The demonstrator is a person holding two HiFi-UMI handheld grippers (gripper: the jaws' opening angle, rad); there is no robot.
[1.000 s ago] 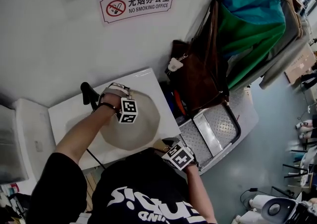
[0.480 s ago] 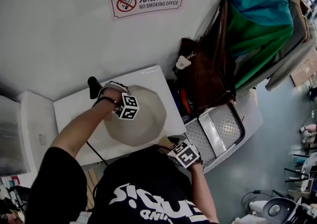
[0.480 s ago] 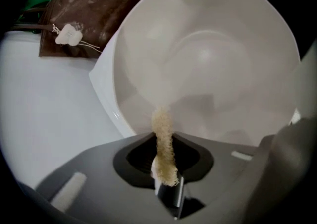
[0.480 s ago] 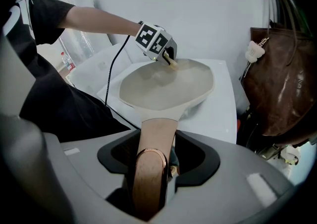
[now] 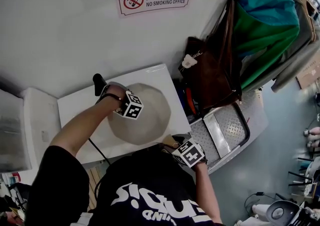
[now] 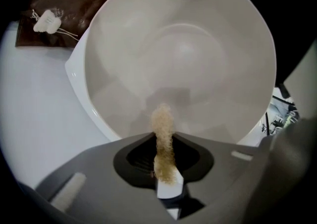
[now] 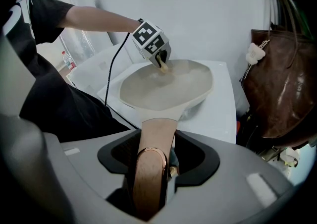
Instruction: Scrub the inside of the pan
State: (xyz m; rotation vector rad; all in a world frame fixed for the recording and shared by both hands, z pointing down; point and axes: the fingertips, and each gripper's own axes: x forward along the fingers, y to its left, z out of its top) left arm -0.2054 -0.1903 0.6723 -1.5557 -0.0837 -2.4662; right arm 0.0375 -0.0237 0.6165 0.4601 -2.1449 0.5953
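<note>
A cream pan (image 5: pixel 147 120) sits on a white table top (image 5: pixel 75 115). In the right gripper view its tan handle (image 7: pixel 151 163) runs back between my right gripper's (image 7: pixel 153 168) jaws, which are shut on it. That right gripper (image 5: pixel 175 146) is at the table's near edge. My left gripper (image 5: pixel 134 112) hangs over the pan's left half, shut on a tan scrubber (image 6: pixel 163 139). The scrubber's tip reaches down to the near inner wall of the pan (image 6: pixel 183 54). From the right, the left gripper (image 7: pixel 159 62) shows with the scrubber (image 7: pixel 163 68) on the pan's far inside (image 7: pixel 166 86).
A brown bag (image 5: pixel 210 75) hangs just right of the table, with green and teal clothes (image 5: pixel 265 25) behind it. A metal tread plate (image 5: pixel 225 130) lies lower right. A black object (image 5: pixel 98 82) stands at the pan's far left. A black cable (image 5: pixel 97 152) drops off the table's front.
The head view has drifted, so the scene sits further right. The left gripper has shifted slightly toward the pan's left side with the scrubber. The right gripper keeps hold of the handle.
</note>
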